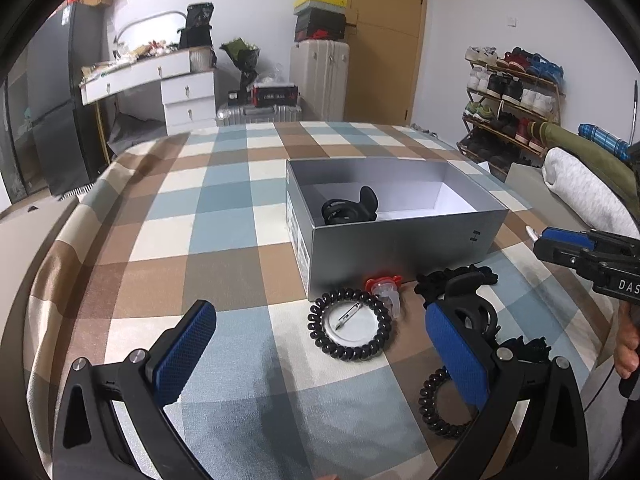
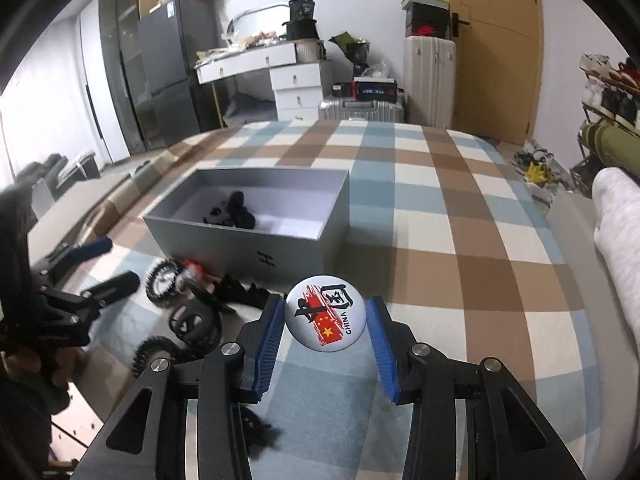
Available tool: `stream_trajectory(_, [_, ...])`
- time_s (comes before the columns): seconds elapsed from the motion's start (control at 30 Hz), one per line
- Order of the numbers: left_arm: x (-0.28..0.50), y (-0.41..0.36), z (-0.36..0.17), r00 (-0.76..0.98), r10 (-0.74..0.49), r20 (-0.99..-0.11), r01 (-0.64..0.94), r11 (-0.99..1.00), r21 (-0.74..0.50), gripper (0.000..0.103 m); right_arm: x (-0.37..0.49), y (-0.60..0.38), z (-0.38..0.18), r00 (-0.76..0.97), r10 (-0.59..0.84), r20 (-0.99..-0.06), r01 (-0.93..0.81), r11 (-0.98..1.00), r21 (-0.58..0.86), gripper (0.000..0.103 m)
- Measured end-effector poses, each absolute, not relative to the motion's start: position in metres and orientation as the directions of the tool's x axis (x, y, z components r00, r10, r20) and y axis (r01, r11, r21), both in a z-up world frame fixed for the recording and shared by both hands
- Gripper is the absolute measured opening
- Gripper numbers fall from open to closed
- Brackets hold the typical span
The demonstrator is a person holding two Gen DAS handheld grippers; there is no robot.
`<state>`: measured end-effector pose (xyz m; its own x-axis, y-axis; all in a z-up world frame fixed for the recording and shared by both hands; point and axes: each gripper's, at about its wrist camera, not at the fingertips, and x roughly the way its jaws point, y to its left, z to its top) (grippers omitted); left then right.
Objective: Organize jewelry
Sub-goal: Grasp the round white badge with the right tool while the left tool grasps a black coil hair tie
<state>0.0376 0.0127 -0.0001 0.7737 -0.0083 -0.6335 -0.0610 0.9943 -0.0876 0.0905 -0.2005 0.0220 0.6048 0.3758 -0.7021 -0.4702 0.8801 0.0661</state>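
**Badge in the right tool, box up and to the left**

In the right wrist view, going left to right: the left tool (image 2: pixel 100 280) sits at the left edge, released, with nothing between its blue pads. Beside it on the checked bed cover (image 2: pixel 460 240) lies a cluster of black coiled hair ties (image 2: pixel 160 278) and clips. The open grey box (image 2: pixel 256 236) stands in the upper left of centre, its long side running across the frame, a black hair clip (image 2: pixel 236 212) already inside.

The right tool (image 2: pixel 326 322) is clenched on a round pin badge (image 2: pixel 325 312), one pad at each edge. The badge is white and glossy, printed with black brushed characters, a red flag and the word CHINA, its face turned toward the camera.

The box opening lies ahead and to the left of the badge, just beyond the near wall. Judging by this, the right hand is the one to carry it over that wall and drop it in.
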Motion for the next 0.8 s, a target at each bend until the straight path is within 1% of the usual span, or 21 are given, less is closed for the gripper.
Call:
stream_trajectory(0.17, [0.045,0.024,0.001,0.731,0.038,-0.682,-0.136,0.987,-0.091,0.102,0.092,-0.204,0.025,0.599,0.395,-0.697,-0.47,0.878,0.093,0.041])
stream_trajectory(0.2, [0.048,0.027,-0.002,0.71,0.044,-0.703,-0.152,0.984,-0.091,0.098,0.091,-0.206,0.026,0.6,0.396,-0.695,-0.469,0.878,0.095,0.041])
stream_trajectory(0.23, [0.05,0.029,-0.004,0.696,0.04,-0.717,-0.159,0.982,-0.098,0.093,0.091,-0.206,0.026,0.601,0.398,-0.693,-0.468,0.878,0.099,0.041])
stream_trajectory(0.3, [0.055,0.03,-0.012,0.663,0.028,-0.748,-0.159,0.982,-0.105,0.067,0.091,-0.208,0.026,0.6,0.403,-0.691,-0.471,0.876,0.102,0.041])
stream_trajectory(0.33, [0.057,0.029,-0.016,0.647,0.022,-0.763,-0.156,0.982,-0.103,0.061,0.092,-0.209,0.026,0.601,0.402,-0.691,-0.47,0.877,0.101,0.041])
stream_trajectory(0.37, [0.058,0.028,-0.019,0.638,0.018,-0.77,-0.15,0.983,-0.102,0.052,0.092,-0.209,0.026,0.6,0.401,-0.692,-0.468,0.878,0.104,0.041])
stream_trajectory(0.43, [0.056,0.023,-0.019,0.639,0.034,-0.768,-0.14,0.987,-0.073,0.049,0.093,-0.211,0.026,0.599,0.404,-0.692,-0.465,0.878,0.111,0.041])
stream_trajectory(0.53, [0.055,0.017,-0.019,0.64,0.017,-0.768,-0.107,0.992,-0.068,0.038,0.092,-0.211,0.027,0.601,0.406,-0.689,-0.466,0.878,0.111,0.041])
stream_trajectory(0.6, [0.052,0.014,-0.018,0.646,-0.008,-0.763,-0.078,0.994,-0.077,0.019,0.092,-0.211,0.027,0.598,0.408,-0.69,-0.468,0.876,0.112,0.041])
stream_trajectory(0.67, [0.05,0.01,-0.016,0.651,-0.029,-0.758,-0.05,0.995,-0.081,0.006,0.092,-0.21,0.027,0.597,0.409,-0.69,-0.469,0.876,0.112,0.041])
stream_trajectory(0.8, [0.047,0.008,-0.011,0.668,-0.035,-0.743,-0.025,0.997,-0.069,0.005,0.09,-0.209,0.028,0.599,0.411,-0.687,-0.476,0.873,0.108,0.041])
